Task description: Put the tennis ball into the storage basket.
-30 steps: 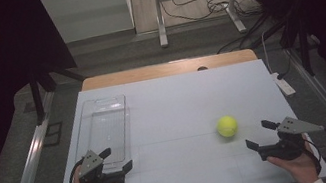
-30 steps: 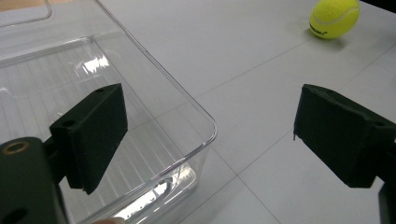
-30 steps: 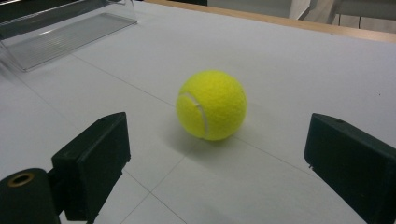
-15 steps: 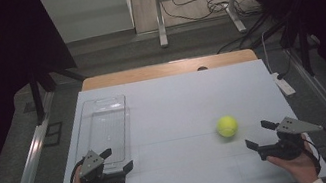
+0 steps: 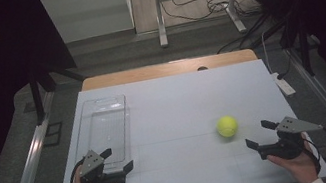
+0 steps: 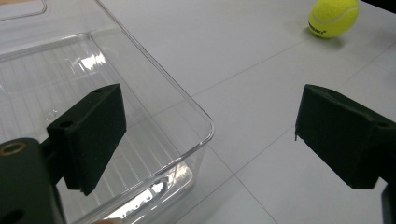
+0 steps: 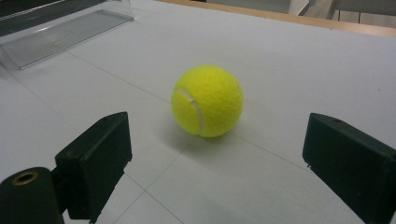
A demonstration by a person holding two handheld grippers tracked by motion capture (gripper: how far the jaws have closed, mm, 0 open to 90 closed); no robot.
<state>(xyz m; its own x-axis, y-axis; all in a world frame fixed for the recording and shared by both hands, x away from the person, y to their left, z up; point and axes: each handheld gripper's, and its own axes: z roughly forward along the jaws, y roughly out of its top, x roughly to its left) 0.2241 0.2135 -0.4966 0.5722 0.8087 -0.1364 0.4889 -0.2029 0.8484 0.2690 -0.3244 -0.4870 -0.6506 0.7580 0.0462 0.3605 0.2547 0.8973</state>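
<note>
A yellow tennis ball rests on the white table, right of centre. My right gripper stands open just in front of it, the ball a short way beyond the jaws. A clear plastic tray lies along the left side. My left gripper is open at the tray's near end, and its jaws have just been opening. One jaw hangs over the tray and the other over the table, with the tray's corner beneath the gap and untouched. The ball sits far off.
A white power strip lies at the table's right edge. A wooden strip runs along the far edge. Beyond it stand metal frame legs and loose cables on the floor. The tray lies far to the left of the ball.
</note>
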